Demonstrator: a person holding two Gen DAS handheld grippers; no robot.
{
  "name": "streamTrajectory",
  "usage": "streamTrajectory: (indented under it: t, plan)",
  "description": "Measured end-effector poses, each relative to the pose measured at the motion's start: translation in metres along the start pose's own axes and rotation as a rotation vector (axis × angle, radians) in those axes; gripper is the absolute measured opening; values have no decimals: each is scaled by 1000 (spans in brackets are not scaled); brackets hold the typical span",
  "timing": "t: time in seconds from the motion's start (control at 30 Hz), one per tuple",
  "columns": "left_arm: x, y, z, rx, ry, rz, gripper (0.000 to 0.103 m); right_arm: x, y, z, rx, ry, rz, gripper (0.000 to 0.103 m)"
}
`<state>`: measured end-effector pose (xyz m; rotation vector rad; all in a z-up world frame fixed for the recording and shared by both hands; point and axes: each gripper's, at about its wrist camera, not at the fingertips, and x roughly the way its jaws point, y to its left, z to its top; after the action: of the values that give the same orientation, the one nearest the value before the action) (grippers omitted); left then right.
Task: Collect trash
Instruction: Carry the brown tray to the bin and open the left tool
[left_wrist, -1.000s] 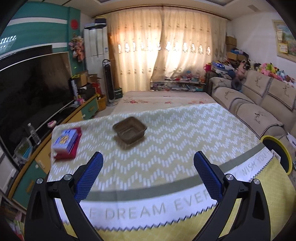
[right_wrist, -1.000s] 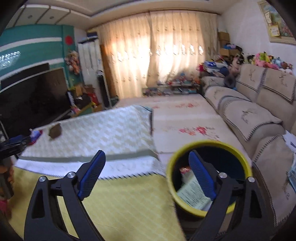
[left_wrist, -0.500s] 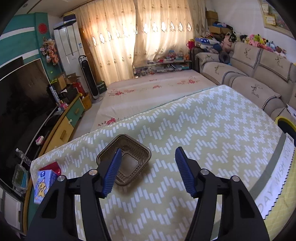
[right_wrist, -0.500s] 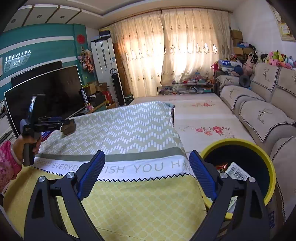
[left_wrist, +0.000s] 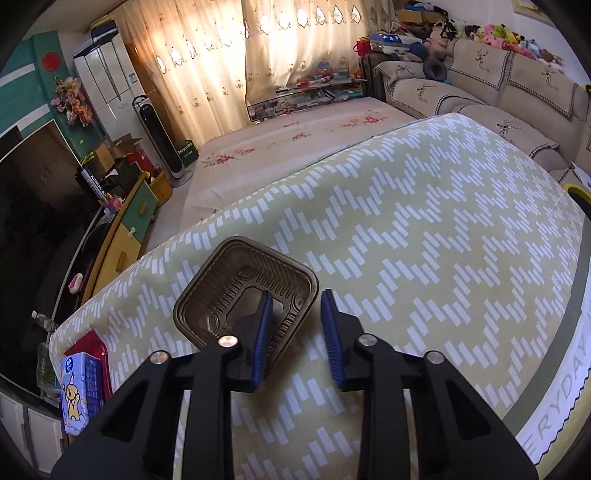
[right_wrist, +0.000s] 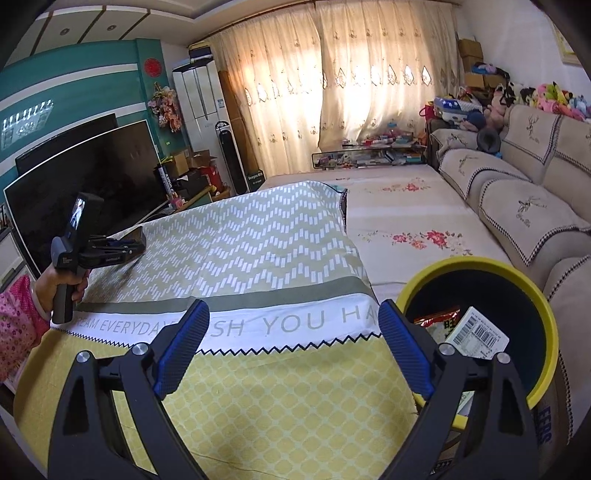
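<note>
A brown ribbed plastic tray (left_wrist: 236, 291) lies on the zigzag tablecloth (left_wrist: 424, 236). My left gripper (left_wrist: 295, 332) straddles the tray's near right rim: one blue pad is inside the tray, the other outside, with a gap still between them. In the right wrist view the left gripper (right_wrist: 122, 247) sits at the brown tray on the table's far left. My right gripper (right_wrist: 291, 350) is wide open and empty above the table's near end. A yellow-rimmed bin (right_wrist: 517, 280) with wrappers and a barcoded box stands beside it on the right.
A blue carton on a red packet (left_wrist: 83, 384) lies at the table's left corner. A TV (right_wrist: 85, 184) and cabinet line the left wall. A sofa (right_wrist: 517, 192) runs along the right, and a floral rug (right_wrist: 406, 221) lies beyond the table.
My left gripper moved forward and down to the brown tray and narrowed its jaws around the rim. My right gripper swung left from over the bin toward the table.
</note>
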<state>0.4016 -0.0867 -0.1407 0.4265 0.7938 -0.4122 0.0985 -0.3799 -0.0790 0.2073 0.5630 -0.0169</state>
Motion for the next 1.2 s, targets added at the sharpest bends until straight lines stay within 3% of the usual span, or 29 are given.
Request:
streamTrajectory:
  t: [0.07,0.13,0.33,0.57,0.67,0.8,0.9,1.2]
  plan:
    - [1,-1,-2,-5,2,-8,10,-1,0,0,5,1,-1,88]
    - [0,-3,-5,1,4,-5,6,0,-1,0,4,2,-3,88]
    - [-18,-12,-15,-17,-7,7,5,0,-1,0,2,-1,-12,88]
    - [-76,-46,-25,-40,-61,-14,5,-10,1,0,-3,-53,-22,88]
    - [-106,-75,-27,-15,-87,-39,5,-18,1,-1,-60,-66,-65,88]
    - [-142,-127,-22,23,-115,-109,5,-42,-22,-3,-11,-76,-66,88]
    - [-161,-169,-14,48,-145,-168,5,-67,-45,-10,10,-97,-120,88]
    - [-182,-303,29,181,-194,-370,5,-127,-117,-36,84,-120,-290,88]
